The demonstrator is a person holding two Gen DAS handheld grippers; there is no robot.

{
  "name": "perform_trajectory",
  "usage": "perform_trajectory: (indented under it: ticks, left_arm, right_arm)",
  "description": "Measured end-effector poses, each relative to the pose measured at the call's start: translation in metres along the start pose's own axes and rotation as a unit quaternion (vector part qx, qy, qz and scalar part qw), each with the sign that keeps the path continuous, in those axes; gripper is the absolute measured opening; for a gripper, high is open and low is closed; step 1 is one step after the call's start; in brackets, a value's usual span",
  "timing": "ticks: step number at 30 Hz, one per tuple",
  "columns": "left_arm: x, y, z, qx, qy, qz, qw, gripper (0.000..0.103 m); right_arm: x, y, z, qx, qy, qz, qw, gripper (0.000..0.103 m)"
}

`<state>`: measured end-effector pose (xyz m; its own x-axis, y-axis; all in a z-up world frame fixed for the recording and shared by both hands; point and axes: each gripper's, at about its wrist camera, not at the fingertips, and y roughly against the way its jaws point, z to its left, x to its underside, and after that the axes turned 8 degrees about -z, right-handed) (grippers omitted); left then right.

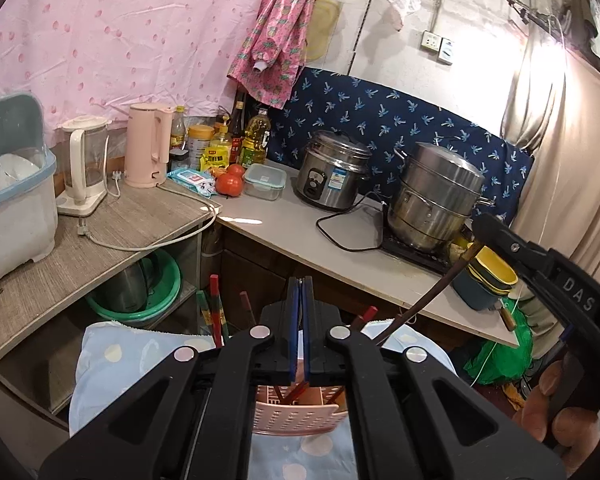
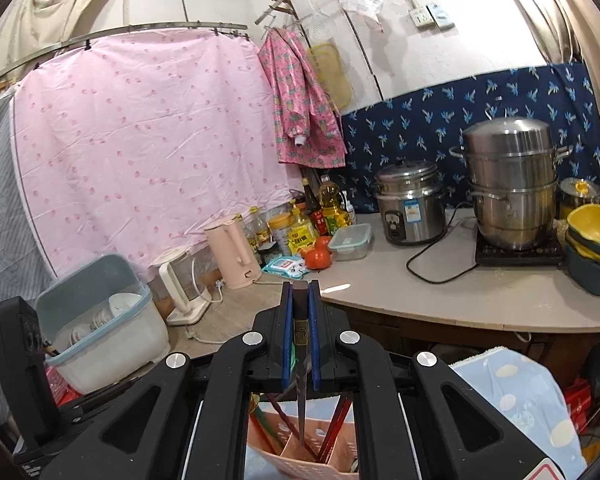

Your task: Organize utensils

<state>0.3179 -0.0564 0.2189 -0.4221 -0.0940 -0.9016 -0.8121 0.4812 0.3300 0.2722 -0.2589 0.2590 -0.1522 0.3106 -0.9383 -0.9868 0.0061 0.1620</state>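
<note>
The pink utensil basket (image 2: 300, 452) below the right gripper (image 2: 300, 292) is half hidden by its body. Its blue pads pinch a dark chopstick (image 2: 301, 344) whose tip hangs over the basket. The left gripper (image 1: 300, 284) is pressed closed, empty, above the same basket, pointing toward the counter (image 1: 300, 236) beyond.

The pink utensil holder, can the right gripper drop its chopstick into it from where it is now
Probably yes. The right gripper is shut on a dark chopstick whose tip hangs over the pink utensil holder, with nothing between them. The chopsticks already standing there leave compartments open.
</note>
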Motion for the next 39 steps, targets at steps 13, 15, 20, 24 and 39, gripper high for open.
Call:
perform_trajectory:
  ticks: [13, 15, 20, 24, 39]
  left_arm:
    - [0.059, -0.047, 0.04, -0.031, 0.037, 0.069, 0.9965, 0.001]
    - [0.066, -0.05, 0.042, -0.034, 0.037, 0.078, 0.9957, 0.001]
    - [0.076, -0.047, 0.039, -0.055, 0.032, 0.082, 0.9945, 0.023]
    - [0.081, -0.042, 0.032, -0.073, 0.014, 0.079, 0.9941, 0.027]
    - [0.091, -0.006, -0.003, -0.133, -0.053, 0.059, 0.988, 0.036]
  right_arm:
    - [0.076, -0.044, -0.027, 0.018, -0.013, 0.083, 0.996, 0.007]
    - [0.082, -0.044, -0.028, 0.022, -0.007, 0.088, 0.996, 0.007]
    - [0.092, -0.033, -0.032, 0.038, 0.001, 0.084, 0.996, 0.024]
    - [0.096, -0.022, -0.033, 0.04, 0.004, 0.085, 0.996, 0.027]
    - [0.125, 0.018, -0.016, 0.041, 0.04, 0.114, 0.992, 0.04]
